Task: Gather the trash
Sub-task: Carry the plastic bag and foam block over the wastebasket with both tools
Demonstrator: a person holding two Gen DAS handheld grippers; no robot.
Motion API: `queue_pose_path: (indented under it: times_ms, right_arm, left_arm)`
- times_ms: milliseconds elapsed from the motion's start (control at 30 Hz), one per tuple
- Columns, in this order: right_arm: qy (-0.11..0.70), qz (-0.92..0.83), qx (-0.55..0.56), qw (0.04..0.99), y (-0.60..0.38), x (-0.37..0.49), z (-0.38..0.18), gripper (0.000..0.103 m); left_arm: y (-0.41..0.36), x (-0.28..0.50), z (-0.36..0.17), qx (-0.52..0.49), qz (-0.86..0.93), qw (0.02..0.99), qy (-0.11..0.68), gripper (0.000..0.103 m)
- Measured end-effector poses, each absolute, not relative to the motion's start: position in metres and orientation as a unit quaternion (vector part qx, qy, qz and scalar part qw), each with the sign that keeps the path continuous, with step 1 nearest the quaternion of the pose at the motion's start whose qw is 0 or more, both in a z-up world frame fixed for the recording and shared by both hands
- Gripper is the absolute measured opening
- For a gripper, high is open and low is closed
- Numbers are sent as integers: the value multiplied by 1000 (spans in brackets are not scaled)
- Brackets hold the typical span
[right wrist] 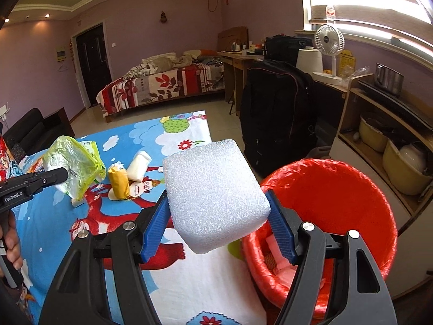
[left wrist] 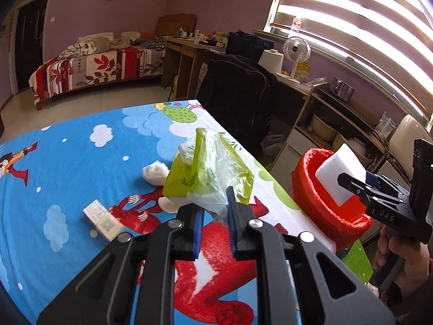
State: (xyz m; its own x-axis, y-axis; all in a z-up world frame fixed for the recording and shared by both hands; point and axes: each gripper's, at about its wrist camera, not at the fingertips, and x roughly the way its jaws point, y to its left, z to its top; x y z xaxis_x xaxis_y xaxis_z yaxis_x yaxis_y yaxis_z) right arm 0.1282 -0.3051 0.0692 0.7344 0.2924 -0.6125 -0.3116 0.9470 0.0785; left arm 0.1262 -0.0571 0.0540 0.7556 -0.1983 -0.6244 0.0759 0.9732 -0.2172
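Holding a white foam block [right wrist: 216,195] between its blue pads [right wrist: 155,224], the right gripper [right wrist: 216,216] is hanging just short of the red-lined round trash bin [right wrist: 351,189], jaws spread wide to the block's width and pressing both flanks. The left gripper [left wrist: 215,214] is nipping the lower corner of a yellow-green and clear plastic bag [left wrist: 208,173], jaws nearly together on the film, bag lifted above the blue cartoon-print tablecloth [left wrist: 67,176].

Step in hand, as judged: dropping the block into the bin. Doing it well means carrying the block rightward until it is sitting fully over the bin mouth, then opening; released here, it would likely strike the near rim and bounce onto the cloth. Foam is light, so a low release is safer.

Bin is standing off the table's right edge, its rim about level with the tabletop; some pale scraps are already lying inside. Room above the bin is open. A black bag [right wrist: 276,113] and a wooden shelf unit [right wrist: 379,124] are crowding behind and to the right.

Waiting on the cloth: a white tissue wad [left wrist: 154,173], a small printed carton [left wrist: 101,219], a yellow-brown wrapped roll [right wrist: 119,184].
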Motion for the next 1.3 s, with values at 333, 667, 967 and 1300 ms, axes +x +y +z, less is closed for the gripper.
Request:
queue_pose_path:
  times_ms: [333,667,967,1300]
  right_arm:
    - [322,129,-3,938,-339,131,73,67]
    - [322,97,8,942,-371,132,72,67]
    - [321,71,18,944,-399,132,72,67]
    - [320,49,29,946,-428,133,70,67]
  left_arm:
    - [-102,140,66,-63,-117,933,333,15]
    - [-147,148,71,-33,-155,931,329,15]
    - [-188,159,74,-13,-190,925,328,15]
    - [-234,175,68,2,-223,915,337,15]
